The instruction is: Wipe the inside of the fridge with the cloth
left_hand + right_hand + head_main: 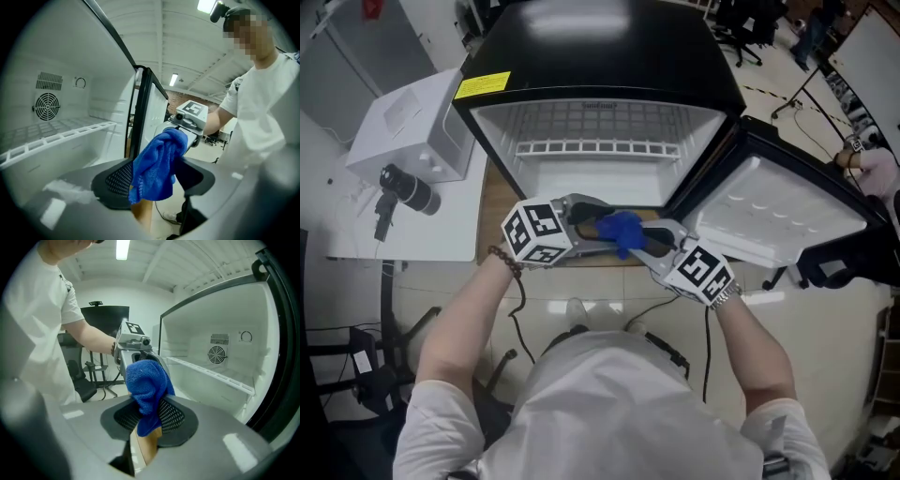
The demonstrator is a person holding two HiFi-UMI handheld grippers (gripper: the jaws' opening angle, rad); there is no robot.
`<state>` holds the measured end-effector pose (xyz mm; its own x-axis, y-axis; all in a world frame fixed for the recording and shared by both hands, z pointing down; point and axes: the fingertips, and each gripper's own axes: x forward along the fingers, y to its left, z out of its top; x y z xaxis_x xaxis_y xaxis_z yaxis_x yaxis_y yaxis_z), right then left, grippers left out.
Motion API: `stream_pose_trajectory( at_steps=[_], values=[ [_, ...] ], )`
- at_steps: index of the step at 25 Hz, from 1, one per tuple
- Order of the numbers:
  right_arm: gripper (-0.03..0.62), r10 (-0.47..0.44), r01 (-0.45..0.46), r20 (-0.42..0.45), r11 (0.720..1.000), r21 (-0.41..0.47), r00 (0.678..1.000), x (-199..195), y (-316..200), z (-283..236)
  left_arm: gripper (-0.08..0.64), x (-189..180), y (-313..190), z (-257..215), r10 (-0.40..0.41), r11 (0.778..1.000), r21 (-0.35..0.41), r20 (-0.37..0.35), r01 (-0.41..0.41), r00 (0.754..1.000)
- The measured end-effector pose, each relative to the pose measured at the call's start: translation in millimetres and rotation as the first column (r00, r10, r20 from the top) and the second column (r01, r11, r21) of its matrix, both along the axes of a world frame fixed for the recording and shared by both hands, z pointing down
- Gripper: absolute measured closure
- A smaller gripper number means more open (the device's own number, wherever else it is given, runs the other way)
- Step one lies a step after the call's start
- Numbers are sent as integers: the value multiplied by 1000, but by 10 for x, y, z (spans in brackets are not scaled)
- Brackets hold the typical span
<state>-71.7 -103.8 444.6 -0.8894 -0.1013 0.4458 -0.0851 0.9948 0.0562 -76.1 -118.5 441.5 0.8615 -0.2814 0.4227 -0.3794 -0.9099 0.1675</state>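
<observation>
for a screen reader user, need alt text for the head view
Seen from above, the right gripper grips a blue cloth beside the open left gripper, before a black mini fridge whose door stands open to the right.

The cloth (622,230) is shown in bright blue, with a fine looped texture. The fridge (581,47) is black outside and white within, and its wire shelf (595,147) is white as well. A yellow label (482,85) is carried at the fridge's 10 o'clock corner. Black-and-white square patterns are borne on the cubes of the left tongs (602,225) and the right tongs (639,242). Both bodies are grey, and the pads (173,416) are dark with a dotted mesh pattern. A white box (403,122) is seen at 9 o'clock. Beneath the fridge a brown surface (495,202), probably wood, is visible. The floor (834,356) is pale beige and the shirt (619,403) is white.
</observation>
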Motion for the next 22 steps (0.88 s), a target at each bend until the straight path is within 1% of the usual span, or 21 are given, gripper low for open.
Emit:
stream_pose_trajectory(
  at_steps=[1,2,5,6,10,14,17,20,22],
  values=[
    [503,-15,15,-14,1000,-4,1000,27,28,16,262,54,45,11,21,1000,-8,2,-21,1000],
    [503,-22,22,-27,1000,-6,999,53,39,36,284,104,83,22,38,999,-17,0,-38,999],
    [503,-9,9,-39,1000,-1,999,100,9,47,413,201,145,39,54,998,-35,-23,-55,998],
    [503,-2,2,-42,1000,3,999,114,-7,48,427,219,143,41,47,998,-34,-28,-48,998],
    [501,51,-50,-46,999,11,998,170,-94,66,477,242,63,41,-19,1000,-4,-43,19,999],
    [482,168,-168,-35,986,-2,985,248,-269,100,497,251,-89,32,-114,992,48,-56,116,992],
    [459,276,-277,-24,961,-18,961,364,-427,120,500,250,-249,33,-204,974,85,-71,210,976],
    [453,395,-395,-9,918,-40,918,549,-582,129,499,272,-428,67,-287,950,105,-85,295,954],
    [453,464,-464,-11,885,-32,886,701,-664,152,499,302,-544,127,-329,935,107,-89,338,940]
  ],
)
